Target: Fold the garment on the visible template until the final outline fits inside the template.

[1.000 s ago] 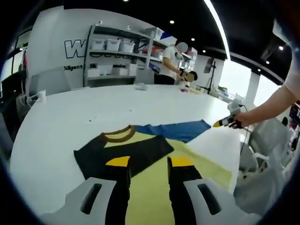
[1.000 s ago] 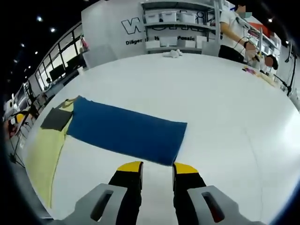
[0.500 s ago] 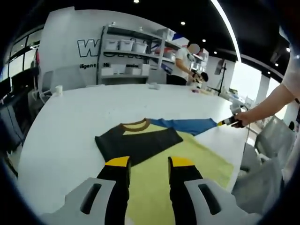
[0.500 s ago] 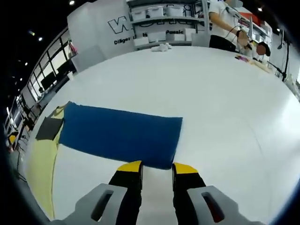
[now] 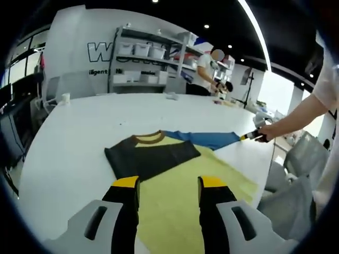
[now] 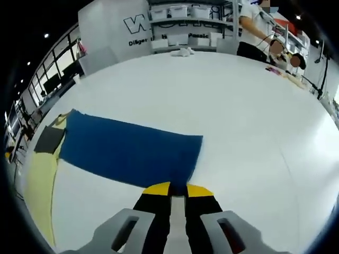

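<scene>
Garment (image 5: 175, 174) spread flat on the white table (image 5: 69, 148) — pale yellow body, dark grey sleeve (image 5: 151, 156) folded across the chest, brown collar (image 5: 150, 138) at the far end, blue sleeve (image 5: 204, 139) stretched out toward the right side of the left gripper view. Template outline not distinguishable on the table surface.

Left tongs (image 5: 167, 185) hovering just above the yellow body, yellow tips spread apart, gripping nothing. Near edge of the dark sleeve just beyond the tips.

Right tongs (image 6: 178, 189) with yellow tips pressed nearly together at the near corner of the blue sleeve (image 6: 127, 151) — pinching its edge, as far as can be judged; cloth runs right up between the tips. Seen in the left gripper view, right tongs (image 5: 249, 136) at the far tip of the blue sleeve, held by a hand (image 5: 267, 130) with a bare forearm reaching in from the right.

In the right gripper view: blue sleeve lying as a long flat rectangle, slanting away to the left, joined there to the dark grey patch (image 6: 48, 139) and yellow body (image 6: 39, 180).

Beyond the table: shelving (image 5: 143, 66) with white bins against a wall with large lettering, a person (image 5: 204, 74) in a white top standing near it, a small white bundle (image 6: 183, 51) at the far table edge.
</scene>
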